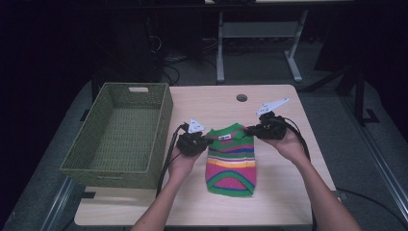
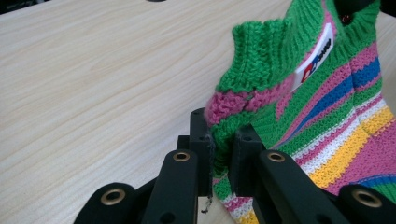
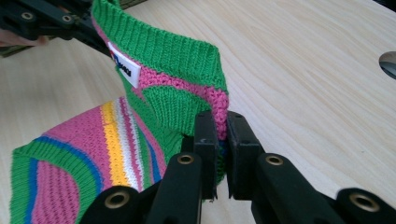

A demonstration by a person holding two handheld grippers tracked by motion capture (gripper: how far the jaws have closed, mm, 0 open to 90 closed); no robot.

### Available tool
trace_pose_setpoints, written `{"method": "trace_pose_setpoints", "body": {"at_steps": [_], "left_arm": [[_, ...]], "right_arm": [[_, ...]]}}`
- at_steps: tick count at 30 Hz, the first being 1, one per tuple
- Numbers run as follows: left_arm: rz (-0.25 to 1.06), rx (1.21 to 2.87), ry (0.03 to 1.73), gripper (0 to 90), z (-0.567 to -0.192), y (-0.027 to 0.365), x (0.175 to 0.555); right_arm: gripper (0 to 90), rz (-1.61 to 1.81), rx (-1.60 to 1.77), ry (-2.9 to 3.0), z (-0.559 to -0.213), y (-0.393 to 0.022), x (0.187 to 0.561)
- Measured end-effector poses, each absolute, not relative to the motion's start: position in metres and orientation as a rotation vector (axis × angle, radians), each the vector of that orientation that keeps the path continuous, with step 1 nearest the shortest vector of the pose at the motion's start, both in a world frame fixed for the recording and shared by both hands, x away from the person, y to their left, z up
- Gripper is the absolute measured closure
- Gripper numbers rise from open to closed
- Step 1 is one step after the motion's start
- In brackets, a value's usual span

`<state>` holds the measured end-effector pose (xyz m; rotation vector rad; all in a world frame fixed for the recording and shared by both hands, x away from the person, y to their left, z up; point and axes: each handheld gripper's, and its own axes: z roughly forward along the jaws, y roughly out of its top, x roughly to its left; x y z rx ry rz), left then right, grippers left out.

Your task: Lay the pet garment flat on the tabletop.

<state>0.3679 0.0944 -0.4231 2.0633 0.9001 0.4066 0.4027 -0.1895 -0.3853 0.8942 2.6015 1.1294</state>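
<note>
A small knitted sweater (image 1: 231, 161) with green, pink, yellow and blue stripes lies on the wooden table (image 1: 284, 192), its collar end lifted. My left gripper (image 1: 210, 139) is shut on the sweater's left shoulder; in the left gripper view the knit (image 2: 299, 93) is pinched between the jaws of that gripper (image 2: 222, 154). My right gripper (image 1: 248, 130) is shut on the right shoulder, and the right gripper view has the fabric (image 3: 163, 98) clamped in its own gripper (image 3: 222, 140). A white label (image 2: 315, 58) sits inside the collar.
A green woven basket (image 1: 91, 144) stands empty at the table's left side. A round cable hole (image 1: 242, 97) lies near the table's far edge. Bare tabletop spreads to the right of the sweater and in front of it.
</note>
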Motion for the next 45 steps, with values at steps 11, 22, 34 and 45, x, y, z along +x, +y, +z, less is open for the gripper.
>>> {"method": "trace_pose_setpoints", "body": {"at_steps": [11,22,34,45], "left_arm": [[0.404,2.082,0.897,81.7,-0.423,0.092,0.372],[0.477,2.043,0.962,51.5,-0.421,0.096,0.372],[0.38,2.122,0.901,73.5,-0.426,0.093,0.365],[0.216,2.331,0.883,87.0,-0.453,0.088,0.362]], "right_arm": [[83.5,1.132,0.925,2.588,-0.392,-0.189,0.41],[60.7,1.093,0.977,2.532,-0.392,-0.201,0.409],[72.2,0.998,0.889,2.738,-0.424,-0.176,0.399],[82.6,0.883,0.834,2.838,-0.444,-0.16,0.399]]}}
